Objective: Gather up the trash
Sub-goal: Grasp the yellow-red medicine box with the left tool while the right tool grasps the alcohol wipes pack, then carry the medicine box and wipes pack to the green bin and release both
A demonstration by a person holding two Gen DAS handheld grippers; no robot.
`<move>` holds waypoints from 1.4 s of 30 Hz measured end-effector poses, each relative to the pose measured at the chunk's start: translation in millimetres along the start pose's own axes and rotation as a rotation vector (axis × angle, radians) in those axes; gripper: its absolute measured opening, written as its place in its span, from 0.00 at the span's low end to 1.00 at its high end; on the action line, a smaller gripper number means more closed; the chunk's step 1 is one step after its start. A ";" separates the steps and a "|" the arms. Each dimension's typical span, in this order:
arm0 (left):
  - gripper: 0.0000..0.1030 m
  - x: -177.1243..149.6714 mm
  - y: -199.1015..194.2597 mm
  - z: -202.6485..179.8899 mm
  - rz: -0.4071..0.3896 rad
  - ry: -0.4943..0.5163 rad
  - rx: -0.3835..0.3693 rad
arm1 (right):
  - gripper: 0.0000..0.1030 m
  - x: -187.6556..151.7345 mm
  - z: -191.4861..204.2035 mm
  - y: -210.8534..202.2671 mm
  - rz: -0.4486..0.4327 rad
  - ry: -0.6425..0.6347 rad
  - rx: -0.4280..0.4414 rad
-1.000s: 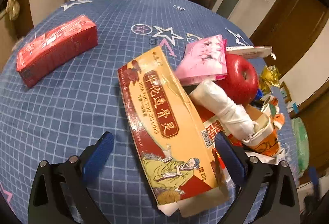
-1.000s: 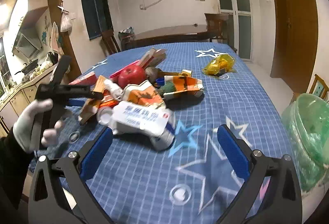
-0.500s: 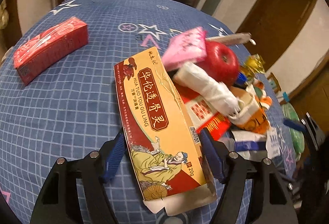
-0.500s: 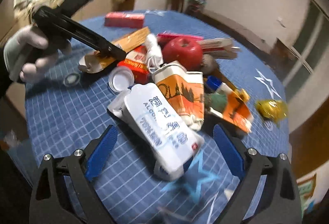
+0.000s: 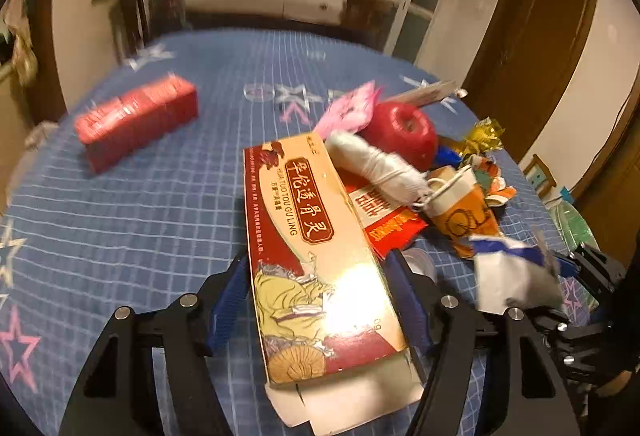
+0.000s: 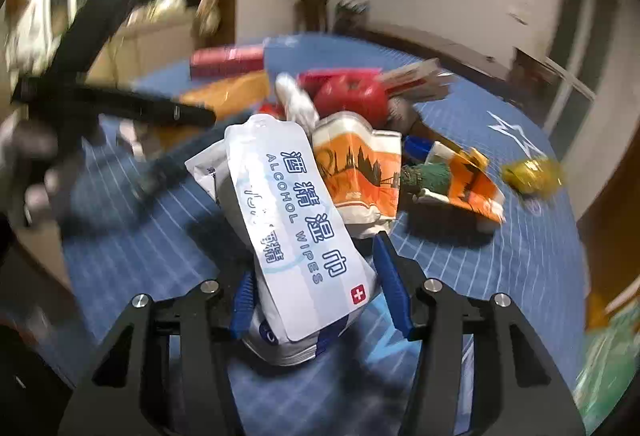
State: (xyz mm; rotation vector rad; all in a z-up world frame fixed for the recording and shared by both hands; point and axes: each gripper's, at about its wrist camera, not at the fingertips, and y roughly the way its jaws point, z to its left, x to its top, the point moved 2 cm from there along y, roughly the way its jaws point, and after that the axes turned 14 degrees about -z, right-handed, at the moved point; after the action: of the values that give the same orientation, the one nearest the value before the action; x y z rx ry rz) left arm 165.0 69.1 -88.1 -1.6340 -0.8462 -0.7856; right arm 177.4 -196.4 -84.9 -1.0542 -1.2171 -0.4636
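Observation:
My left gripper (image 5: 320, 300) is shut on a long yellow and red carton (image 5: 316, 248) with Chinese print, its blue pads against both sides. My right gripper (image 6: 320, 296) is shut on a white alcohol wipes pack (image 6: 296, 215), which also shows in the left wrist view (image 5: 512, 276). A trash pile lies on the blue grid tablecloth (image 5: 160, 195): a red apple (image 5: 404, 131), a pink packet (image 5: 352, 107), a white roll (image 5: 376, 159), an orange paper cup (image 5: 460, 203), and an orange and white carton (image 6: 360, 171).
A red box (image 5: 136, 115) lies apart at the far left. A yellow wrapper (image 6: 532, 171) lies far right. A green trash bag (image 6: 608, 364) sits beyond the table's right edge. The left hand and its gripper (image 6: 120, 103) show blurred in the right wrist view.
My left gripper has closed on the yellow carton and lifted its near end. My right gripper has moved in over the pile and closed on the alcohol wipes pack.

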 end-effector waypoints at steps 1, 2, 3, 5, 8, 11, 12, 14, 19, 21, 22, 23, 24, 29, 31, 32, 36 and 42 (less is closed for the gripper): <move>0.66 0.0 -7.0 -1.7 -0.020 0.002 0.003 | 0.50 0.0 0.1 -7.8 -0.029 0.055 -0.021; 0.66 -0.1 -16.4 -4.9 -0.049 0.009 0.013 | 0.50 -0.3 -0.1 -12.8 -0.045 0.088 -0.040; 0.66 -0.2 -24.3 -8.1 -0.074 0.015 0.018 | 0.50 0.2 -0.4 -18.0 -0.065 0.126 -0.065; 0.66 -0.9 -38.9 -14.3 -0.118 0.023 0.017 | 0.50 1.9 -0.6 -26.3 -0.101 0.184 -0.101; 0.66 -1.0 -57.2 -25.5 -0.177 0.061 0.055 | 0.50 8.3 -7.4 -39.5 -0.152 0.258 -0.157; 0.66 -0.5 -74.9 -39.7 -0.242 0.091 0.077 | 0.50 16.4 -15.1 -50.1 -0.206 0.318 -0.209; 0.66 -0.7 -81.4 -46.9 -0.269 0.107 0.082 | 0.50 19.7 -17.6 -51.1 -0.221 0.326 -0.222; 0.66 -0.7 -91.6 -61.8 -0.312 0.139 0.085 | 0.50 24.3 -18.9 -56.7 -0.242 0.320 -0.241; 0.66 5.3 -101.5 -90.2 -0.352 0.170 0.063 | 0.50 33.6 -26.0 -67.3 -0.272 0.295 -0.293; 0.66 8.6 -102.7 -101.2 -0.363 0.178 0.052 | 0.50 35.3 -31.8 -72.2 -0.282 0.295 -0.317; 0.66 10.6 -101.8 -107.1 -0.367 0.180 0.045 | 0.50 36.9 -37.0 -76.5 -0.287 0.294 -0.335; 0.66 12.4 -101.3 -111.9 -0.371 0.184 0.038 | 0.50 37.1 -39.9 -79.8 -0.288 0.292 -0.347; 0.66 14.5 -100.4 -119.0 -0.377 0.189 0.030 | 0.50 37.8 -44.9 -84.2 -0.292 0.292 -0.362; 0.66 24.1 -91.1 -159.2 -0.386 0.217 -0.034 | 0.50 40.7 -70.1 -108.4 -0.305 0.278 -0.439; 0.66 27.8 -85.6 -182.8 -0.390 0.233 -0.072 | 0.50 41.2 -85.3 -121.2 -0.307 0.278 -0.479; 0.66 29.4 -81.8 -195.1 -0.391 0.242 -0.091 | 0.50 41.4 -91.0 -125.0 -0.307 0.279 -0.496; 0.66 34.0 -62.5 -241.4 -0.379 0.259 -0.164 | 0.50 37.8 -121.3 -146.5 -0.295 0.292 -0.579; 0.66 37.4 -28.3 -321.0 -0.329 0.279 -0.289 | 0.50 24.8 -174.7 -182.6 -0.251 0.322 -0.706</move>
State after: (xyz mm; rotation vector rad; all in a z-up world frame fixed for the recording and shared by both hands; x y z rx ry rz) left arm 138.3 -235.1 21.3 -1.6000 -0.8381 -1.3867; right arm 135.9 -426.1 15.0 -1.3486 -0.9068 -1.2726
